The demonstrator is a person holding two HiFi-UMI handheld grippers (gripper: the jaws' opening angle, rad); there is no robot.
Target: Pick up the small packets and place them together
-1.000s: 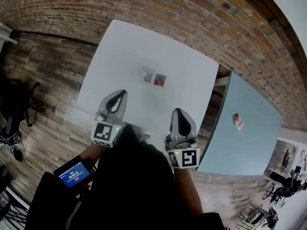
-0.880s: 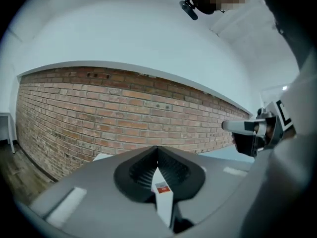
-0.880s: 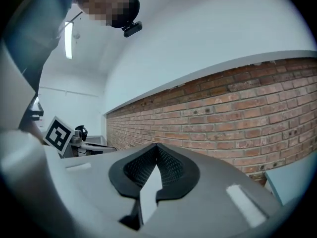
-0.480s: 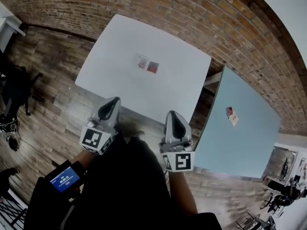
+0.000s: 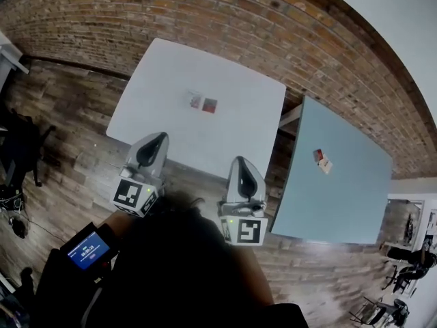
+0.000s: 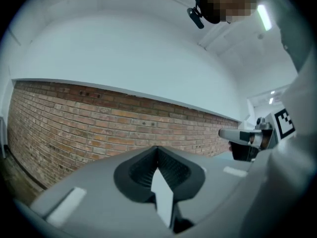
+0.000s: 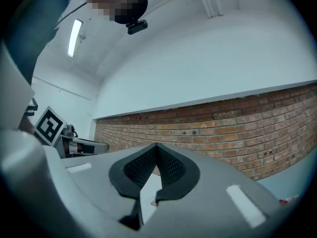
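The white table (image 5: 232,139) and, to its right, the pale blue table (image 5: 341,203) each carry packets. The left gripper (image 5: 159,138) and right gripper (image 5: 240,162) hang level off the white table's near edge, well apart from every packet. Both have their fingers (image 6: 141,171) pressed together on nothing.

Two small packets (image 5: 202,102) lie side by side on the white table's far half. Two further packets (image 5: 320,160) lie close together on the blue one. If that second pair is to join the first, the right gripper looks better placed. It should spread its fingers before descending, pinch one packet lightly by its edges, and lay it just beside the others without nudging them.

The screen (image 5: 87,249) on the left arm shows digits too small to read. The marker cubes (image 5: 135,195) bear only square patterns, and no packet's print is legible.
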